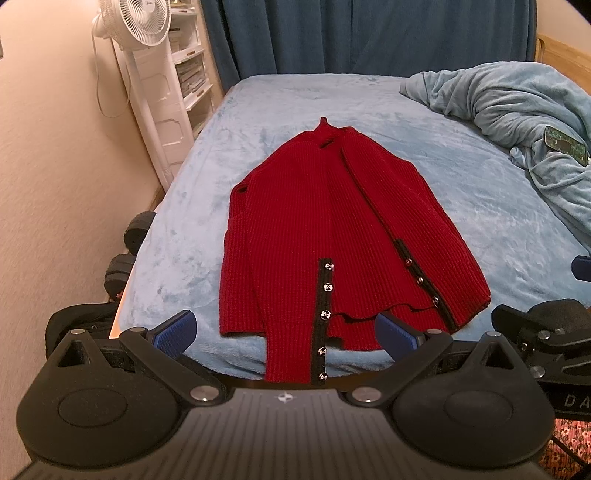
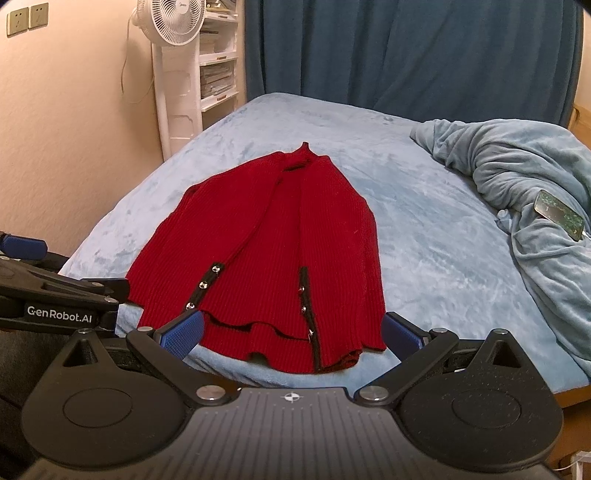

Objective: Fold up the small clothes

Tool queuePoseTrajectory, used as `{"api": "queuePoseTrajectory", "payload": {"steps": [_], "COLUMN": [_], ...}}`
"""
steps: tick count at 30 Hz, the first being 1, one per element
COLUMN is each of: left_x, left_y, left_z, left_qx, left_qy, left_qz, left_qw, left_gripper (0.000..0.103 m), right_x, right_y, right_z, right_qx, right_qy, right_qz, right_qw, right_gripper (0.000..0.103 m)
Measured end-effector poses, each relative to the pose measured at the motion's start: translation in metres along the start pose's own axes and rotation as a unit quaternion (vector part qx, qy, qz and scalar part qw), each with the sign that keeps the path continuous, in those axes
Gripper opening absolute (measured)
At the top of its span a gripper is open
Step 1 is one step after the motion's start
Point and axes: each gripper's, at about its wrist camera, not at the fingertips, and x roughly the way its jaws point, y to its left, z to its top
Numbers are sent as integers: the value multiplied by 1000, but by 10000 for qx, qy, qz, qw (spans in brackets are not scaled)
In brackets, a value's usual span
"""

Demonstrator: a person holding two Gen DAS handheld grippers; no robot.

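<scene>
Red knit cardigan (image 1: 332, 236) ahead of both grippers | soft, limp, light; likely grip hem corners | left gripper (image 1: 286, 330), right gripper (image 2: 291, 330) wide, empty

Black tongs (image 1: 286, 330), blue pads (image 1: 175, 328), silver screws

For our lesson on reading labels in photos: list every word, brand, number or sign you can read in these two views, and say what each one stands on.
"GenRobot.AI": white print on the black body of the left gripper, seen in the right wrist view.
"DA": cut-off white letters on the black body of the right gripper, at the edge of the left wrist view.
Small logo on the hub of the white fan: too small to read.
The red cardigan shows no text.
</scene>
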Motion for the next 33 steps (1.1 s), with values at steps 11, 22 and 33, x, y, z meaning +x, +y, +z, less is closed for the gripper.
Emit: {"api": "queuePoseTrajectory", "payload": {"steps": [11, 22, 33], "left_x": [5, 30, 135], "left_y": [-2, 0, 10], "left_z": [0, -2, 20], "left_qx": [59, 87, 199], "left_qy": [55, 364, 1000], "left_qz": [-7, 30, 336], "left_qw": [10000, 9993, 9942], "left_gripper": [103, 103, 103], "right_x": [5, 23, 126], "right_y": [-2, -12, -58], "right_z": [-2, -2, 25], "right_qx": [29, 174, 407], "right_qy": [40, 137, 290], "right_qz": [32, 68, -418], "right_qw": [10000, 9997, 9979], "right_gripper": [101, 101, 101]}}
